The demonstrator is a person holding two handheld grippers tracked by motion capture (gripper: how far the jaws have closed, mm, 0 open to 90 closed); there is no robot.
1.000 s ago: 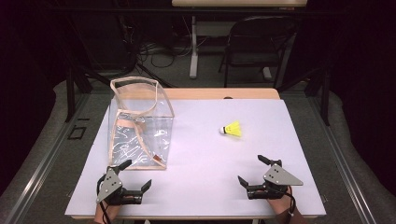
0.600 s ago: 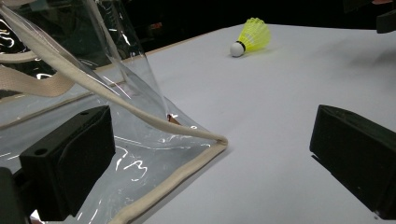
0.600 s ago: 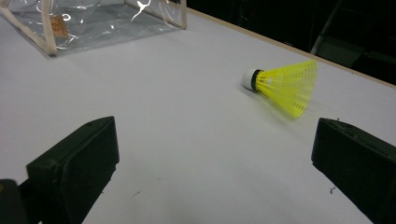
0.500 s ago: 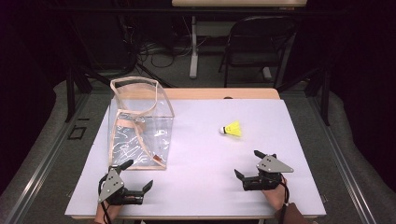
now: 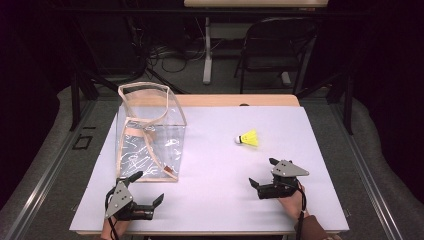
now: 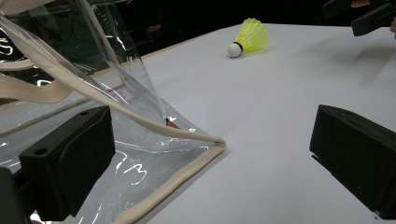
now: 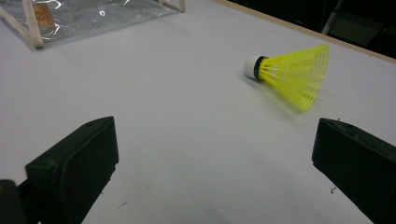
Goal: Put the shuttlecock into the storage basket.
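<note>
Left gripper [image 5: 149, 189]: 2 fingers spread wide, empty, low over desk [image 5: 210, 200], just beside clear bag [image 5: 150, 135] corner. Right gripper [image 5: 264, 173]: 2 fingers spread wide, empty, aimed toward yellow shuttlecock [image 5: 248, 138] lying on its side nearby, apart from it.

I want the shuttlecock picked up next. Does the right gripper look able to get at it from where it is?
Probably yes. The right gripper is open and empty, and bare white table lies between it and the yellow shuttlecock. The clear bag stands well off to the side.
</note>
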